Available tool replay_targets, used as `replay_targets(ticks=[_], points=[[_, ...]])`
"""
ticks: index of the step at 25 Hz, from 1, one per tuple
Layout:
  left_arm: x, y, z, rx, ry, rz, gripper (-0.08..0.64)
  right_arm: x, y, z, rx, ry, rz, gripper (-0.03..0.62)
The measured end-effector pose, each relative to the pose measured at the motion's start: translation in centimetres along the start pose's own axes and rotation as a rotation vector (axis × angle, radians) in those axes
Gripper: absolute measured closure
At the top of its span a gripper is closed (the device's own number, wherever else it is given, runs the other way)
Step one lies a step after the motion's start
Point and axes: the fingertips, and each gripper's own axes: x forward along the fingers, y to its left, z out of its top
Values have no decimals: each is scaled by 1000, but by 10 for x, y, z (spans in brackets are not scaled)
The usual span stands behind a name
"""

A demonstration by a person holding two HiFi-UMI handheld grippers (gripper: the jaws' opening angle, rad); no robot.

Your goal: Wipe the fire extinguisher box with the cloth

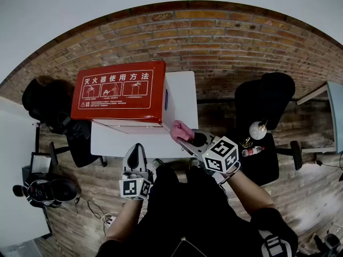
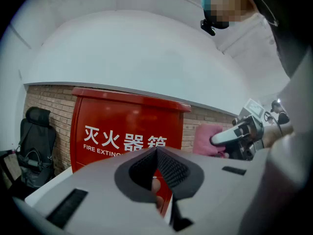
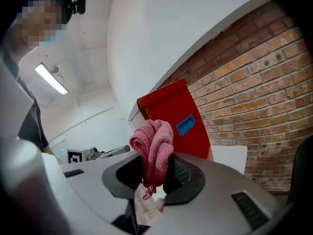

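Box: the red sheet-metal fire extinguisher box [image 1: 120,92] is standing on the white table [image 1: 182,87], its printed lid facing up.
Cloth: the pink knitted cloth [image 3: 154,143] is sitting just beside the box's right wall, near the front corner; whether it is touching cannot be told.
Handling (judged): the cloth is looking soft, limp and light, so it is best pinched mid-bunch, leaving a wad free for wiping. The box paint is looking smooth and rigid.
Right jaws: the right gripper [image 1: 188,138] is clamping the cloth, folds bulging past the tips.
Left jaws: the left gripper [image 2: 156,153] is facing the box front, tips meeting, holding nothing.
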Motion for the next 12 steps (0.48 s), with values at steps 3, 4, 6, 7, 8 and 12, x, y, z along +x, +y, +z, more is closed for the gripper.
replay_targets(ticks=[3, 4, 6, 7, 8, 12], points=[[8, 3, 2, 11, -14, -4, 541, 5, -7, 9, -19, 4, -7, 489], [9, 5, 3, 15, -18, -2, 541, 6, -7, 11, -21, 5, -5, 489], [12, 7, 5, 12, -28, 5, 541, 8, -6, 15, -18, 9, 4, 489], [14, 7, 6, 6, -34, 8, 541, 8, -7, 15, -9, 15, 14, 489], [15, 5, 7, 3, -40, 9, 541, 8, -7, 15, 8, 21, 29, 489], [16, -3, 8, 0, -47, 20, 541, 8, -13, 17, 96, 25, 99, 489]])
